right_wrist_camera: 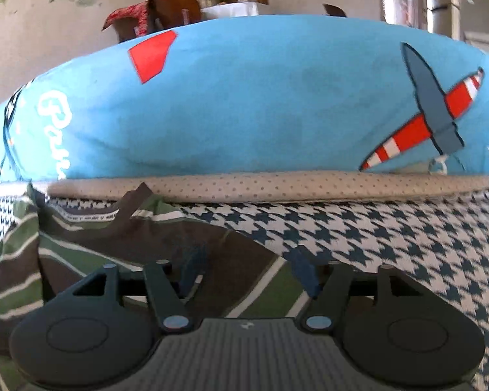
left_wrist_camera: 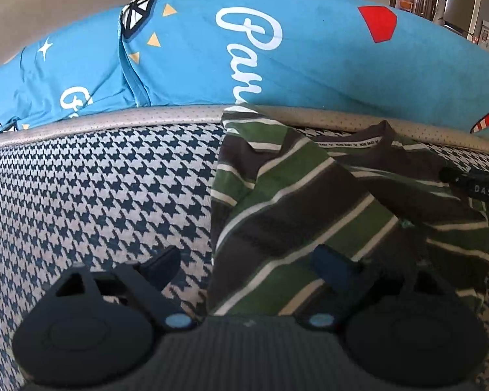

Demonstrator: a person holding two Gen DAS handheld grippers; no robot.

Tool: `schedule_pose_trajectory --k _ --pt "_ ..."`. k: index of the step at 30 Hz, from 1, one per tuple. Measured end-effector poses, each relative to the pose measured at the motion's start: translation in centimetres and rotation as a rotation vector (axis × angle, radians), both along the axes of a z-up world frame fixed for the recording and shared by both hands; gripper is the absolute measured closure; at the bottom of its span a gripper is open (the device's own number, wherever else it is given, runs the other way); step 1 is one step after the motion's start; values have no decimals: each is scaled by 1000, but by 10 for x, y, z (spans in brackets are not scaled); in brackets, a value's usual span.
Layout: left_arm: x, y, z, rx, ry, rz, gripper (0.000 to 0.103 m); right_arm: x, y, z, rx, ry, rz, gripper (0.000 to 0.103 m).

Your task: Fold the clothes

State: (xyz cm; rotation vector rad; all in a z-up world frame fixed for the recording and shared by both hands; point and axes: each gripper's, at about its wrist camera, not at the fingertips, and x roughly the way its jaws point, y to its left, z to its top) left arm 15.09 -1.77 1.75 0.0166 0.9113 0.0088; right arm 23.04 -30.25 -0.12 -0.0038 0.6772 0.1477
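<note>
A striped shirt [left_wrist_camera: 309, 202] in green, brown and white lies partly folded on a houndstooth-patterned cover [left_wrist_camera: 97, 195], its collar at the far end near the cover's beige dotted border [left_wrist_camera: 146, 117]. Beyond the border rests a large blue pillow [left_wrist_camera: 277, 49] printed with white lettering, a red shape and a striped plane.

The left gripper [left_wrist_camera: 247, 264] hangs low over the shirt's left edge with its jaws spread wide: one finger over the bare cover, the other over the cloth, nothing pinched between them.

The right gripper [right_wrist_camera: 249, 268] sits over the shirt's right edge, jaws moderately apart. Its left finger is blurred against the fabric, so it may be brushing the cloth, but nothing looks clamped. In the left view, its dark tip [left_wrist_camera: 472, 185] shows at the shirt's right side.
</note>
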Motion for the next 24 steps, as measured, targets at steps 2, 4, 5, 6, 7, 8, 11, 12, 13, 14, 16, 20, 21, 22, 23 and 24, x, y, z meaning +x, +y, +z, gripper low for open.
schedule_pose_trajectory --k 2,4,5,6,7,8,11,12,13,14,16,20,21,22,23,24 --pt "1 1 -2 -7 8 4 10 0 4 -2 -19 -7 13 36" --pt "3 2 -3 -14 16 7 8 -1 9 -4 -38 -18 29 43" --pt "3 2 -4 -16 18 10 7 -2 11 -5 -52 -25 43 46" --pt "3 2 -4 -18 19 11 7 -3 14 -5 -66 -31 61 54" --pt "3 2 -5 -16 19 12 7 -4 16 -5 -72 -33 77 65" --pt "3 1 -5 -13 19 12 7 -4 19 -4 -71 -32 93 72" --pt "3 0 -7 -4 21 12 7 -5 29 -3 -91 -36 123 90" --pt "3 0 -7 -3 22 12 7 -6 32 -4 -105 -45 123 92" --pt "3 0 -7 -3 21 12 7 -7 34 -3 -116 -54 118 93" --pt "3 0 -8 -2 21 12 6 -8 36 -3 -126 -64 111 93" --pt "3 0 -8 -1 21 14 6 -10 37 1 -141 -95 86 95" --pt "4 1 -11 2 26 13 5 -10 31 21 -149 -196 -43 96" --pt "4 0 -12 4 28 12 5 -9 29 26 -157 -221 -87 96" --pt "4 0 -12 7 29 10 5 -8 27 29 -165 -239 -121 96" --pt "4 -1 -13 10 29 9 5 -6 25 29 -170 -246 -146 96" --pt "4 -1 -13 13 29 9 5 -3 24 28 -176 -240 -162 96"
